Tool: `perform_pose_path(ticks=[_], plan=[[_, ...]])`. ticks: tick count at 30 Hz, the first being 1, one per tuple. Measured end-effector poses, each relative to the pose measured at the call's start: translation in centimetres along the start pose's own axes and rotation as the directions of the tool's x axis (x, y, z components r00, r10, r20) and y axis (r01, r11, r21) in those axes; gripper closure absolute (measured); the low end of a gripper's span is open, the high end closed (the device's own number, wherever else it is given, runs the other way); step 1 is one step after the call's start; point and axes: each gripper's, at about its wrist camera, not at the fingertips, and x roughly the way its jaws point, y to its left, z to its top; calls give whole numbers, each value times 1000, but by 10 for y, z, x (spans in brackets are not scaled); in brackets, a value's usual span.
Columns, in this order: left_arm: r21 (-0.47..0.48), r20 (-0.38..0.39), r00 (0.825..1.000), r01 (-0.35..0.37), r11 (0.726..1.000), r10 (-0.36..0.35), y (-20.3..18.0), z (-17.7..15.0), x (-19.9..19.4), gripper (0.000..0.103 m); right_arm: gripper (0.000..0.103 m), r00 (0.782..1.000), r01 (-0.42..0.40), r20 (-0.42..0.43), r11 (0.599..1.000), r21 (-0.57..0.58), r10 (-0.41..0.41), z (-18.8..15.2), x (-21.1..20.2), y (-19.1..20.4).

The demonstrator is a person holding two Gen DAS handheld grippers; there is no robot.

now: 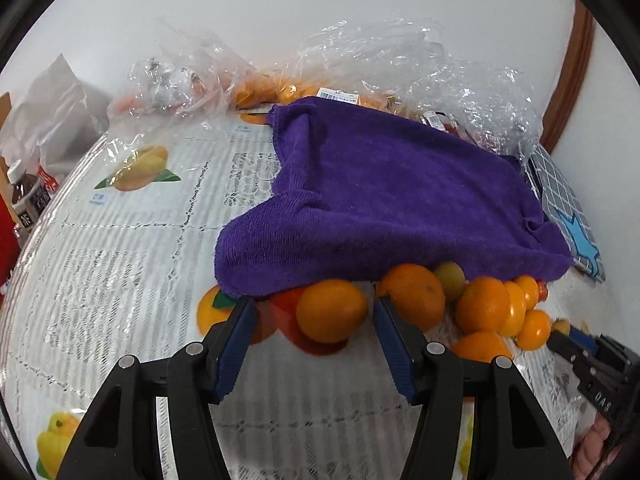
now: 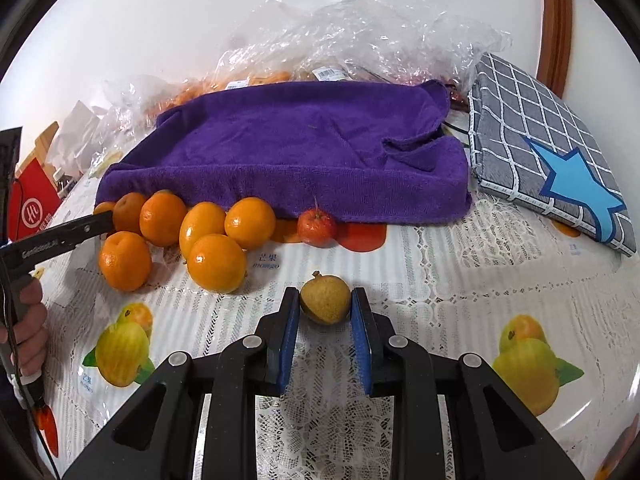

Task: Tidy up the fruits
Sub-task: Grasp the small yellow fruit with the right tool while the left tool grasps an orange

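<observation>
One yellow-brown speckled fruit (image 2: 325, 299) in right claw (image 2: 325, 306).

A home dining spot is showing here, not a lab or shop. A table is wearing a white lace-patterned plastic tablecloth (image 2: 460, 264) printed with mangoes and oranges. Crumpled clear plastic grocery bags (image 2: 360, 28) with barcode labels are lying against a plain white wall (image 1: 280, 0), a purple terry towel (image 1: 400, 192) is draping over something on the table, and a grey checked cushion with a blue star (image 2: 548, 148) is sitting beside it. A dark bottled tea drink (image 1: 24, 196) is standing at the table's edge, and a curved brown wooden frame (image 1: 572, 76) is rising behind.
</observation>
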Motion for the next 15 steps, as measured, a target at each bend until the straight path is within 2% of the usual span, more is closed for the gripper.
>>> perform_pose_path(ticks=[3, 7, 15], plan=[[-17, -1, 1000, 7, 1000, -7, -1, 3, 4, 52, 77, 1000, 3, -4, 1000, -4, -3, 0, 1, 1], [17, -9, 1000, 13, 1000, -13, -9, 2, 7, 69, 77, 1000, 3, -5, 1000, -3, -3, 2, 2, 0], [-29, 31, 998, 52, 998, -51, 0, -2, -4, 69, 77, 1000, -24, 11, 1000, 16, 24, 1, -1, -5]])
